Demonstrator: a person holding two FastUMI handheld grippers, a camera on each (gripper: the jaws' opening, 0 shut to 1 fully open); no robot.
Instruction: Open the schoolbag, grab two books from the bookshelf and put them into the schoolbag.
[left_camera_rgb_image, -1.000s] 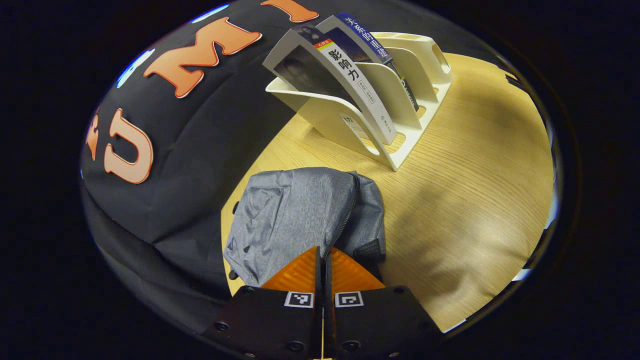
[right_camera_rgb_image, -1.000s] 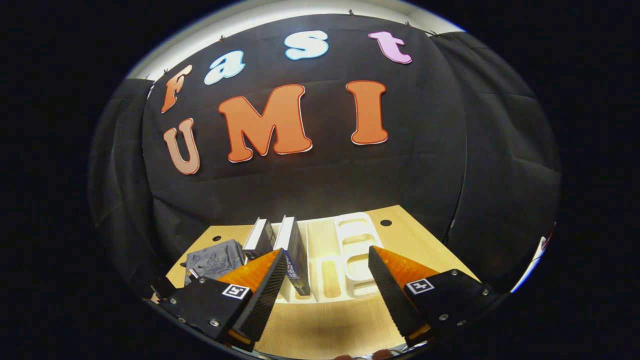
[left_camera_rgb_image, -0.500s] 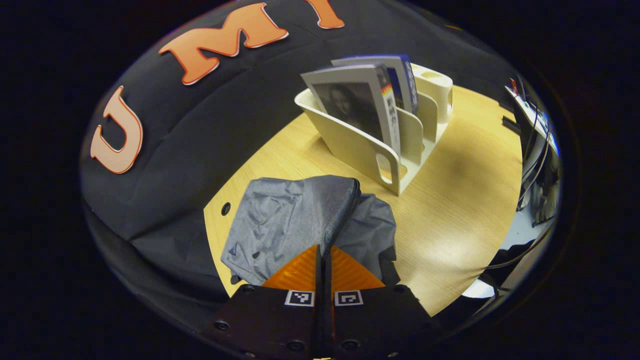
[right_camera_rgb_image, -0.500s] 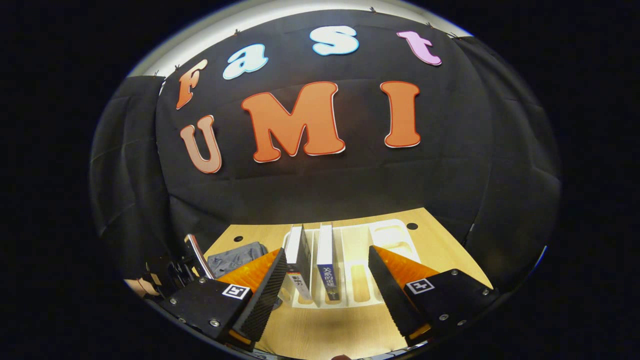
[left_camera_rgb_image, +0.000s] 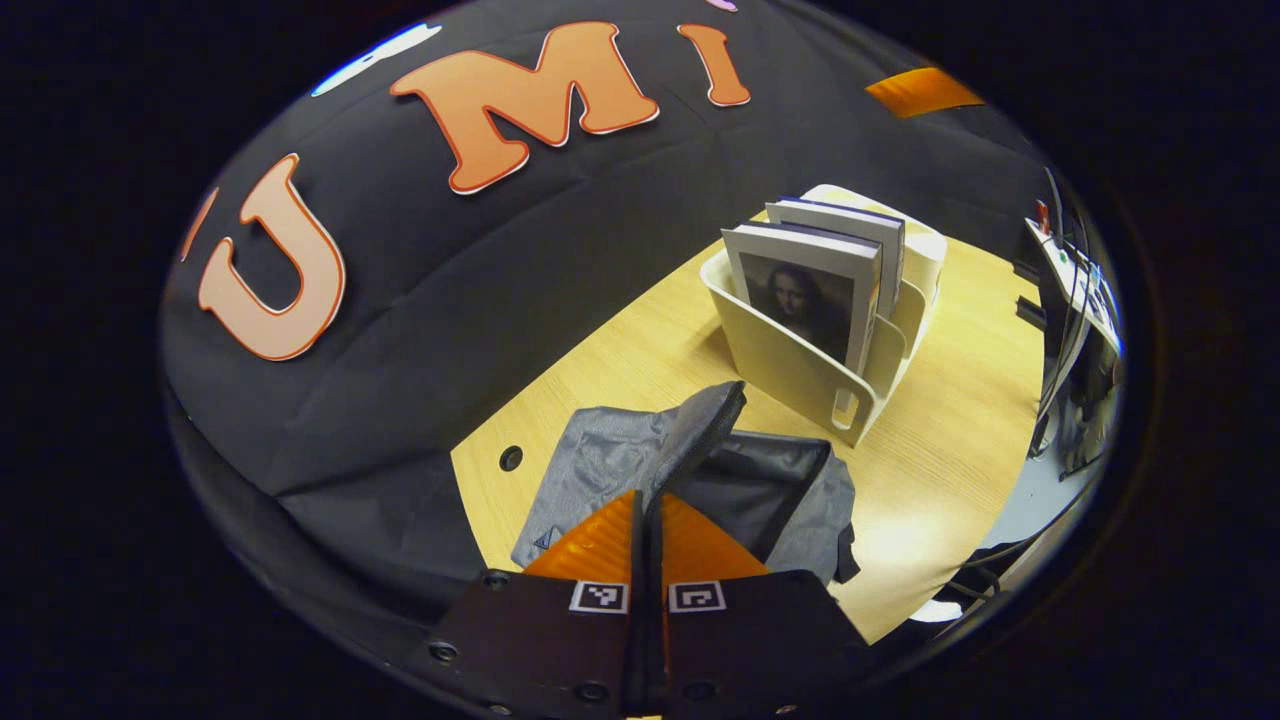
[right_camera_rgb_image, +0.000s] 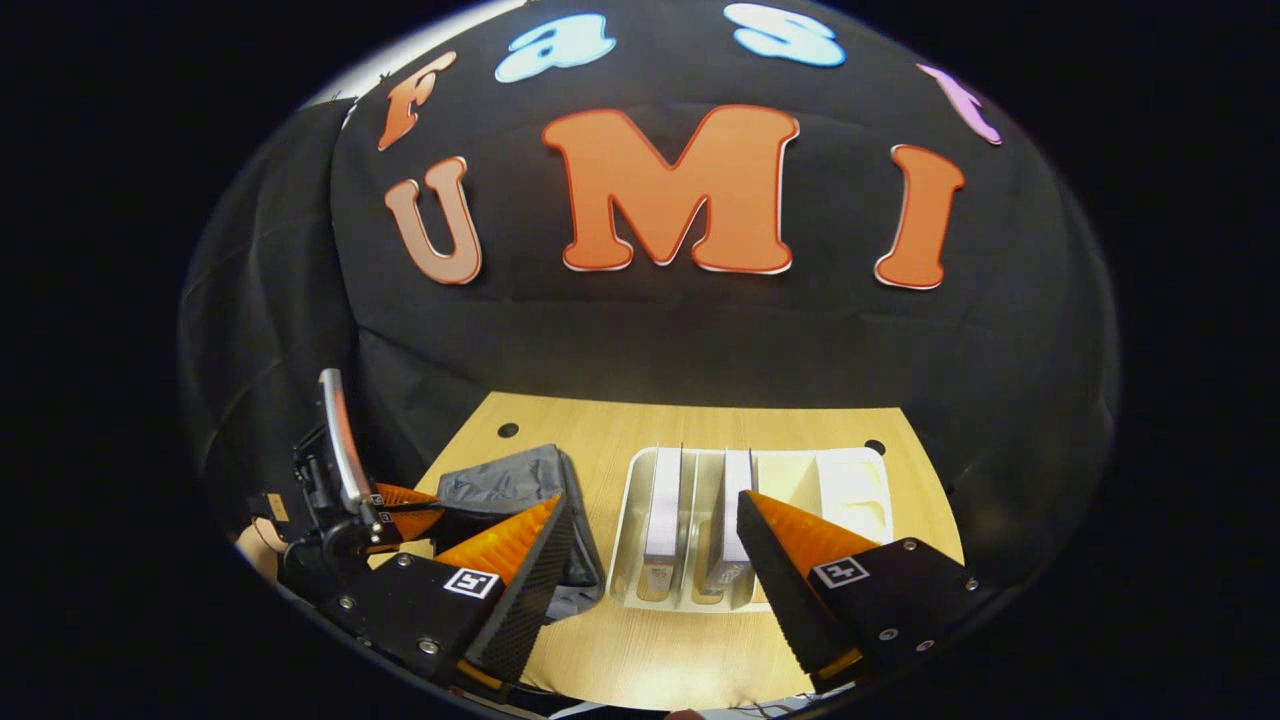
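Left gripper (left_camera_rgb_image: 648, 510) fingers pinch the schoolbag (left_camera_rgb_image: 690, 470) flap, holding it agape (books (right_camera_rgb_image: 663, 495) at twelve o'clock) while right gripper (right_camera_rgb_image: 655, 525) fingers spread above them

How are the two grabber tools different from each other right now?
The left gripper has its fingers closed together, while the right gripper has its fingers spread wide apart. The left gripper sits at the open schoolbag, by its flap; the right gripper hangs in front of the bookshelf with its two books, gripping nothing. Both carry small square markers.
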